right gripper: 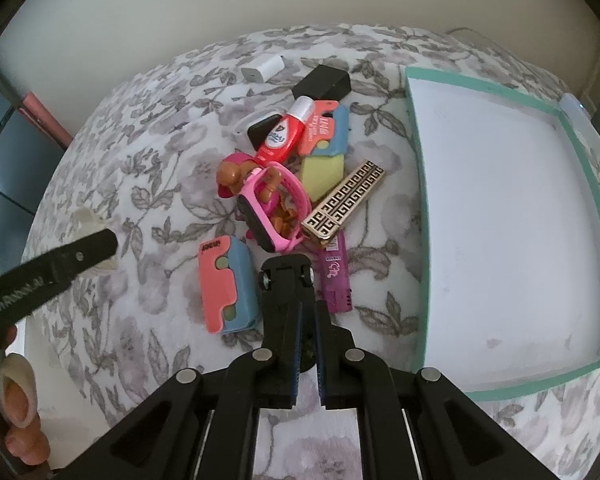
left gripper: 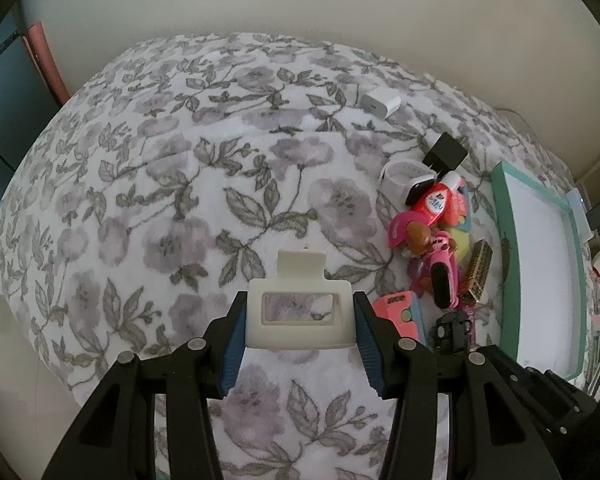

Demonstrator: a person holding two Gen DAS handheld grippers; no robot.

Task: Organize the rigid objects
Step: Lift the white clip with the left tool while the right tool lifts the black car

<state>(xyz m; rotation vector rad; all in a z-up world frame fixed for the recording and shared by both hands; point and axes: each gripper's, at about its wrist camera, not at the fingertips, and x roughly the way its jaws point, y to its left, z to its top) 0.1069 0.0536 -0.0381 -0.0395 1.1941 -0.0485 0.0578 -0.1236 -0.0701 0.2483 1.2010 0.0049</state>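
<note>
The left hand-held gripper [left gripper: 300, 320] is clamped on a cream plastic claw hair clip [left gripper: 301, 312] above the floral bedspread [left gripper: 172, 184]. The right hand-held gripper [right gripper: 305, 320] pinches a small black folding part [right gripper: 287, 276], jaws nearly closed. The teal-rimmed white tray [right gripper: 508, 216] lies empty; the pile of toys [right gripper: 276, 192] beside it remains unsorted, so organizing has barely begun.

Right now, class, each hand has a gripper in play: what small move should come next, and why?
Probably carry the left gripper toward the tray on its right, since it already clamps the white clip above the bedspread, and the tray looks empty. The right gripper is closed near the pile, holding nothing visible.
</note>
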